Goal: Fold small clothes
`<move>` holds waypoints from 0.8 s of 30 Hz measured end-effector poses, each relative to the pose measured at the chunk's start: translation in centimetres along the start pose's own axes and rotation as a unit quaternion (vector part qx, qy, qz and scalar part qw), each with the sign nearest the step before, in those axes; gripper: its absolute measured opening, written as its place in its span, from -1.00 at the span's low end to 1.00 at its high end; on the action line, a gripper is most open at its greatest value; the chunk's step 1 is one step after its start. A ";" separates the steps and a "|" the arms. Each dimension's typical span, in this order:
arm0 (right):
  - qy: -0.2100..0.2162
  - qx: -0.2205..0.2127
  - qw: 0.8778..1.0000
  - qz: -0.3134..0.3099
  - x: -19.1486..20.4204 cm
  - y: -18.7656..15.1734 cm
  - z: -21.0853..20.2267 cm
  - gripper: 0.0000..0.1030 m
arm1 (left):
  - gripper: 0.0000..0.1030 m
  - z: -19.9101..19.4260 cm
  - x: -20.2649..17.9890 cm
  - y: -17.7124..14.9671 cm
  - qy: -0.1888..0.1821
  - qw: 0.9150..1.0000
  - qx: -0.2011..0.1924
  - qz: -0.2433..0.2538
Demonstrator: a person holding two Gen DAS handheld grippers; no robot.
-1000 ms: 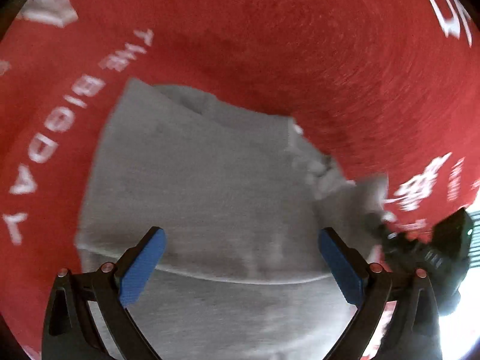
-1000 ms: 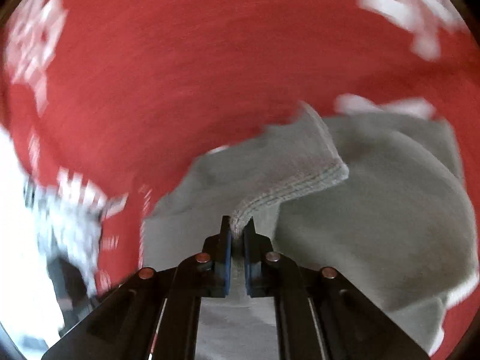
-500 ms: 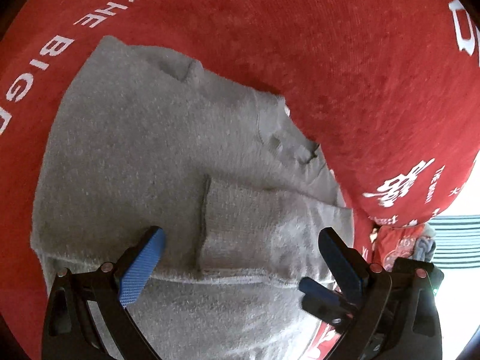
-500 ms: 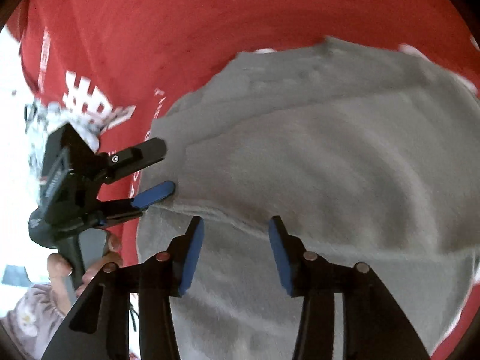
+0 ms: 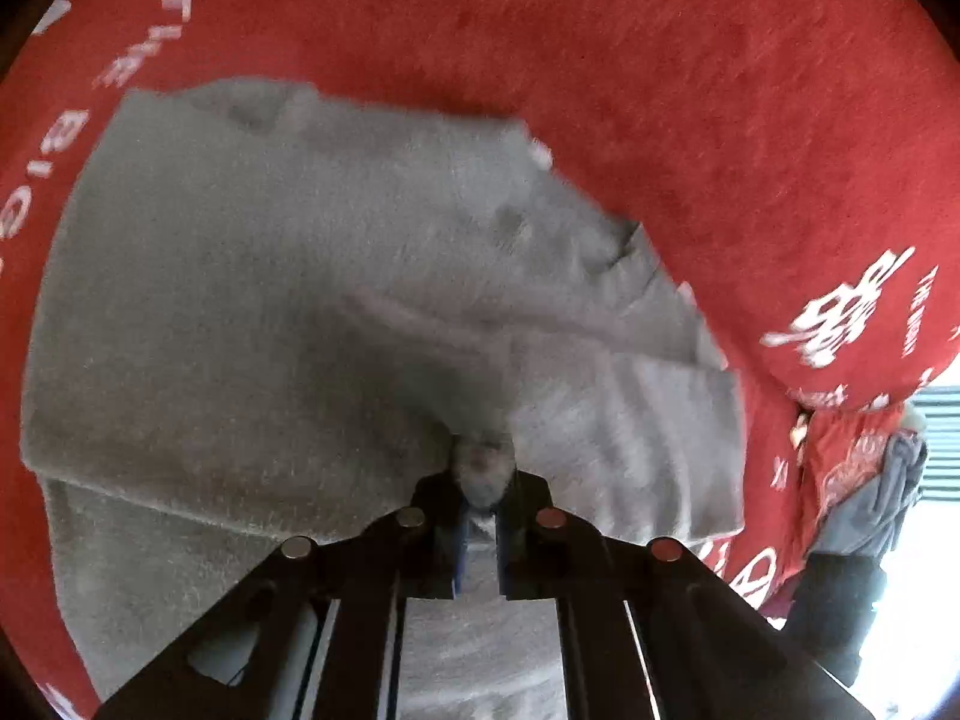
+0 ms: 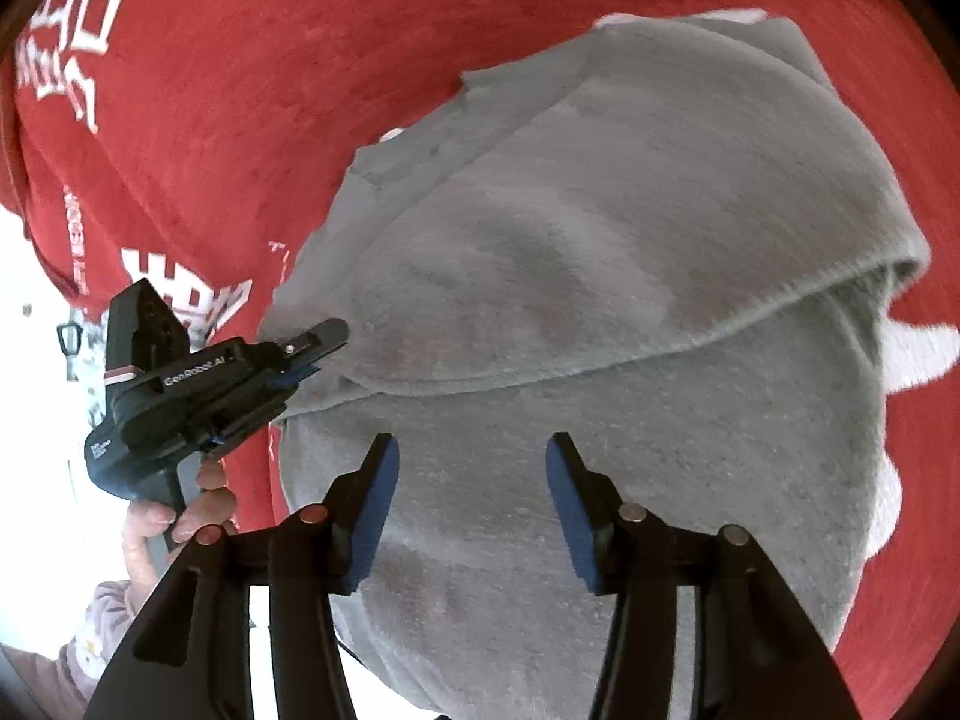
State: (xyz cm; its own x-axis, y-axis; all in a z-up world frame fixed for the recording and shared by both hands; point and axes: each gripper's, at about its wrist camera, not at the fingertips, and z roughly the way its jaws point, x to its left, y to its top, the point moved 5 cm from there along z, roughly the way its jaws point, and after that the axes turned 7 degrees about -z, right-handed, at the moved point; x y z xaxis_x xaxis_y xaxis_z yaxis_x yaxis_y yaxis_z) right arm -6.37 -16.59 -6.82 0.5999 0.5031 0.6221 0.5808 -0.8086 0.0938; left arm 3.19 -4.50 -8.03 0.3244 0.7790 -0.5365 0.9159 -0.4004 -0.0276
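A small grey sweater (image 5: 288,276) lies on a red cloth (image 5: 660,60), folded over itself. My left gripper (image 5: 478,516) is shut on a pinch of the grey sweater's near fold, lifting it slightly. In the right wrist view the left gripper (image 6: 306,360) grips the sweater's (image 6: 630,276) left edge. My right gripper (image 6: 468,498) is open and empty, hovering over the sweater's lower layer just below the folded hem.
The red cloth (image 6: 270,60) has white printed lettering (image 5: 840,312). At the right edge of the left wrist view the cloth hangs down beside a bundle of red and grey fabric (image 5: 870,480). The person's hand (image 6: 180,510) holds the left gripper.
My left gripper went from wide open to shut on the sweater's edge. My right gripper released the sleeve cuff it held a second ago and now stands open above the sweater.
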 end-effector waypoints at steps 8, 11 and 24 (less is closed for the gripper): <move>0.031 -0.080 0.991 0.103 -4.8 1.9 -2.7 0.23 | -0.86 -6.8 -4.1 3.7 -0.039 0.995 -0.071 0.056; 0.038 -0.124 0.976 0.173 -7.8 3.0 -3.7 0.23 | -0.86 -7.7 -4.2 4.7 -0.026 0.994 -0.083 0.063; -0.047 -0.111 0.983 0.137 -12.3 2.8 -5.6 -0.79 | -0.85 -1.2 3.5 -0.1 0.062 0.997 -0.013 0.038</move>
State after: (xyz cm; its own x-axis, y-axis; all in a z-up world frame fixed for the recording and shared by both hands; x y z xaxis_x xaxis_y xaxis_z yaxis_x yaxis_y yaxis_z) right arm -15.18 -26.70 -9.86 0.7716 0.2747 0.5738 0.2617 -0.9592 0.1073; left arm 4.48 -1.14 -8.86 0.4180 0.8011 -0.4284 0.8931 -0.4488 0.0322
